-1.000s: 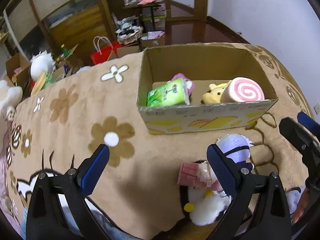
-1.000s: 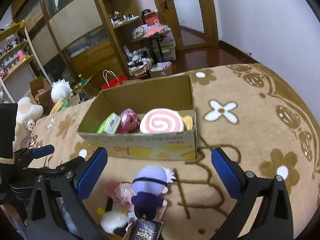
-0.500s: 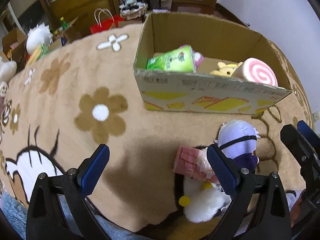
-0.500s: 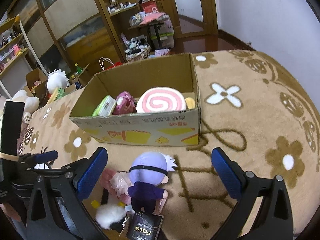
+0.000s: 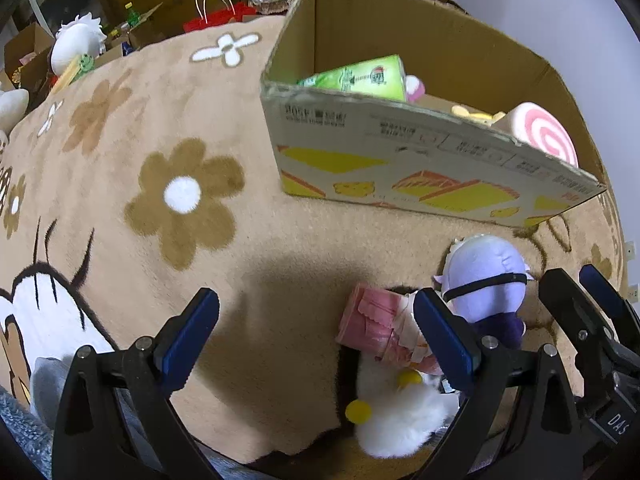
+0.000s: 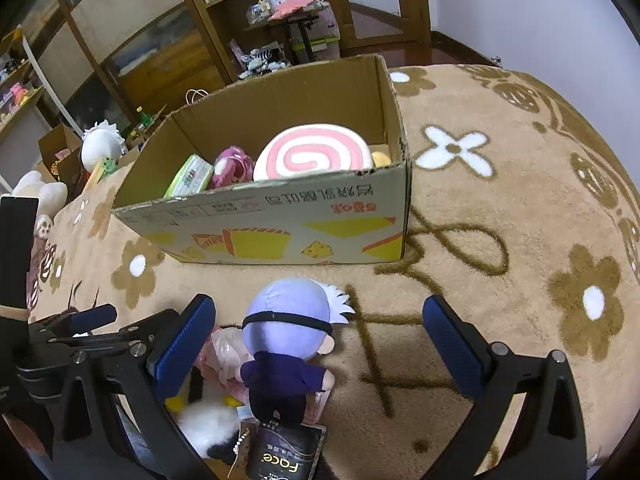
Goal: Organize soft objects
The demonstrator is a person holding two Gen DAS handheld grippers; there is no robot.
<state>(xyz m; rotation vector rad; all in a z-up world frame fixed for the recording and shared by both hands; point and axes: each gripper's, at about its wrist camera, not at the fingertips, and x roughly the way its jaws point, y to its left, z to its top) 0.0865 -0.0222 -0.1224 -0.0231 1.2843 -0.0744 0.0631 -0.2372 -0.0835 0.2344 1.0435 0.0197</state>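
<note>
Right wrist view alone shows the black packet (image 6: 280, 456) below the doll (image 6: 290, 344); both grippers' fingers wide.

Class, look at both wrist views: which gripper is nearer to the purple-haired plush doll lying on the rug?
Right. The right gripper is open around the purple-haired plush doll, which sits between its fingers. The left gripper is open beside it, the doll just outside its right finger.

Tan plush rug (image 6: 520, 208) with brown and white flower motifs covers the near floor; dark polished wood floor (image 6: 448, 46) shows at the far edge. Far left: tall wooden cabinet (image 6: 132, 40) with glass-panel doors plus open shelves holding clutter; a small cluttered side table (image 6: 296, 20) stands in front of it. White wall (image 6: 520, 8) on the right, wooden door frame (image 6: 420, 0) far centre, light soft and even.
</note>
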